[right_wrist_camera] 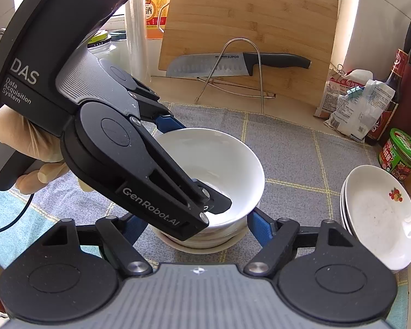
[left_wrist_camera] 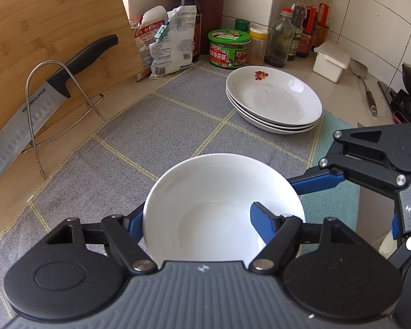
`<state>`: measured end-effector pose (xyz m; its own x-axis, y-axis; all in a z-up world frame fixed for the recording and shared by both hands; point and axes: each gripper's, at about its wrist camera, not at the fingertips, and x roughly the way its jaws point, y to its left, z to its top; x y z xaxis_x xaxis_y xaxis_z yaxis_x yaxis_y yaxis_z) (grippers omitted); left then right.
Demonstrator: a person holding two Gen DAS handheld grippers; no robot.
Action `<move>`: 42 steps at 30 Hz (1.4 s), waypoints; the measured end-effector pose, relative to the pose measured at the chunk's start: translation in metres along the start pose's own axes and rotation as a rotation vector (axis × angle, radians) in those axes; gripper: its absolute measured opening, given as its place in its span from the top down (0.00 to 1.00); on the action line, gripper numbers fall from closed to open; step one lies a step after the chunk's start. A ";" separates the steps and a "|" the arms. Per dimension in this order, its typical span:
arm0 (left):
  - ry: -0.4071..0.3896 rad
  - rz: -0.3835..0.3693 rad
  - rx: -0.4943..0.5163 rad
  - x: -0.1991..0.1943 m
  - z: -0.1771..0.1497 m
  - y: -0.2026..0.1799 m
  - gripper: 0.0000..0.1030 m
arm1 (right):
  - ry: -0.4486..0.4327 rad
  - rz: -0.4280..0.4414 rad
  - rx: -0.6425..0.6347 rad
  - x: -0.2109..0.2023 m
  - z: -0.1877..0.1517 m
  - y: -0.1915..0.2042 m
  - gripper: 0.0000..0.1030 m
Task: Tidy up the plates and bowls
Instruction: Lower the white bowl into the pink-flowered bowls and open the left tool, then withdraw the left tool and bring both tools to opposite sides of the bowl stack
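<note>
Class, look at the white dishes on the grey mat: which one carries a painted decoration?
The top plate of the plate stack by the green tin. It has a small red fruit motif near its rim; the bowl between the fingers is plain white.

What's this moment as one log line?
left gripper open, straddling top bowl rim | right gripper shut on bowl stack | plates stacked aside
</note>
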<state>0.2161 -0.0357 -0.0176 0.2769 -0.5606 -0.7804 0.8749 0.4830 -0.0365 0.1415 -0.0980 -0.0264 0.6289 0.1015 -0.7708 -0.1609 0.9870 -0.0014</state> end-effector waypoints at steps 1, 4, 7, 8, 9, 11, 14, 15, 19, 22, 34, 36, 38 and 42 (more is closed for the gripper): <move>0.001 -0.001 0.002 0.000 0.000 0.000 0.25 | 0.000 0.000 -0.001 0.000 0.000 0.000 0.20; 0.002 0.000 0.008 0.001 0.000 -0.001 0.22 | 0.001 0.000 0.000 0.001 -0.001 0.000 0.20; 0.001 0.006 0.012 0.002 -0.001 -0.002 0.21 | -0.001 0.007 0.007 0.001 -0.002 -0.001 0.20; 0.000 0.013 0.015 0.003 -0.001 -0.001 0.19 | -0.002 0.011 0.006 0.001 -0.002 -0.001 0.18; -0.003 0.013 0.018 0.003 -0.001 -0.001 0.19 | -0.010 0.012 0.001 0.000 -0.003 0.000 0.16; -0.010 0.009 0.016 0.000 -0.002 -0.001 0.18 | -0.029 0.013 -0.007 -0.004 -0.004 0.001 0.05; -0.031 0.011 0.003 -0.007 -0.002 -0.001 0.16 | -0.044 0.021 -0.014 -0.008 -0.006 0.001 0.04; -0.039 0.008 -0.002 -0.009 -0.002 -0.001 0.16 | -0.045 0.019 -0.012 -0.008 -0.006 0.000 0.03; -0.079 -0.004 -0.020 -0.019 0.000 -0.005 0.11 | -0.031 0.012 -0.003 -0.006 -0.009 -0.003 0.03; -0.085 0.003 -0.011 -0.019 0.001 -0.010 0.10 | -0.028 0.010 0.005 -0.006 -0.010 -0.005 0.03; -0.159 0.044 -0.108 -0.043 -0.029 0.007 0.04 | 0.010 0.011 0.009 0.010 -0.022 -0.019 0.00; -0.164 0.050 -0.130 -0.051 -0.043 0.013 0.04 | 0.037 0.022 0.001 0.018 -0.030 -0.022 0.00; -0.153 0.062 -0.145 -0.055 -0.058 0.018 0.04 | 0.072 0.034 -0.005 0.026 -0.035 -0.025 0.00; -0.106 0.048 -0.172 -0.050 -0.087 0.022 0.04 | 0.128 0.024 -0.036 0.042 -0.041 -0.026 0.00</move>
<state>0.1870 0.0613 -0.0337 0.3648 -0.5976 -0.7140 0.7813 0.6135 -0.1143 0.1415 -0.1244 -0.0848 0.5226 0.1057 -0.8460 -0.2029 0.9792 -0.0030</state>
